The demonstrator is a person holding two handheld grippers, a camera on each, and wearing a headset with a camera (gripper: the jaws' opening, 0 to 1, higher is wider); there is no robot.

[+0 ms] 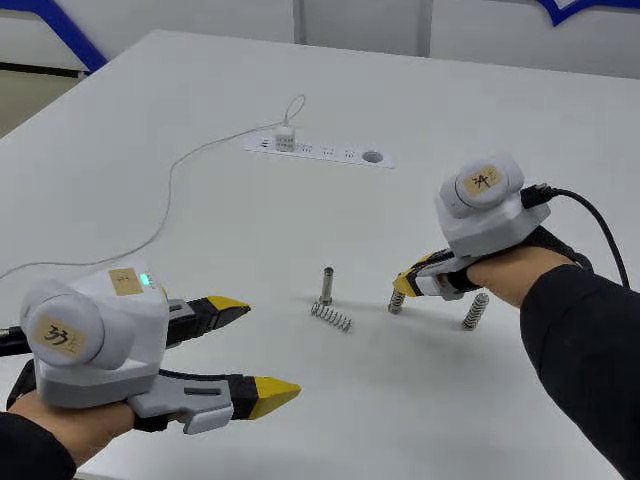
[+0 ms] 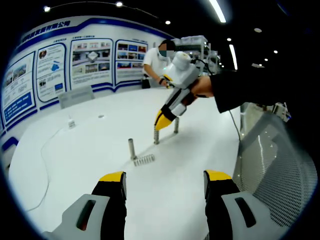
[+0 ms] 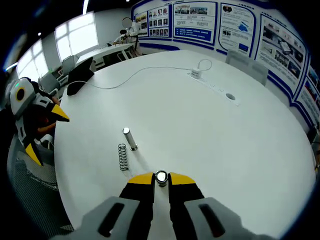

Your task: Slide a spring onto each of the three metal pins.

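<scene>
White table [image 1: 480, 110], power strip [image 1: 320, 152] with plugged white cable [image 1: 168, 195], wall posters [image 2: 90, 57]

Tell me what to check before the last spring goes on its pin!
1. Bare pin standing upright: ok.
2. Loose spring easy to reach, lying flat on the table beside the bare pin: ok.
3. Left gripper open and empty, ready to pick up: ok.
4. Right gripper let go of the first sprung pin: cannot tell. Its jaws sit close on either side of the pin's top.
5. Second sprung pin wearing its spring and standing, out of the way: ok.
</scene>
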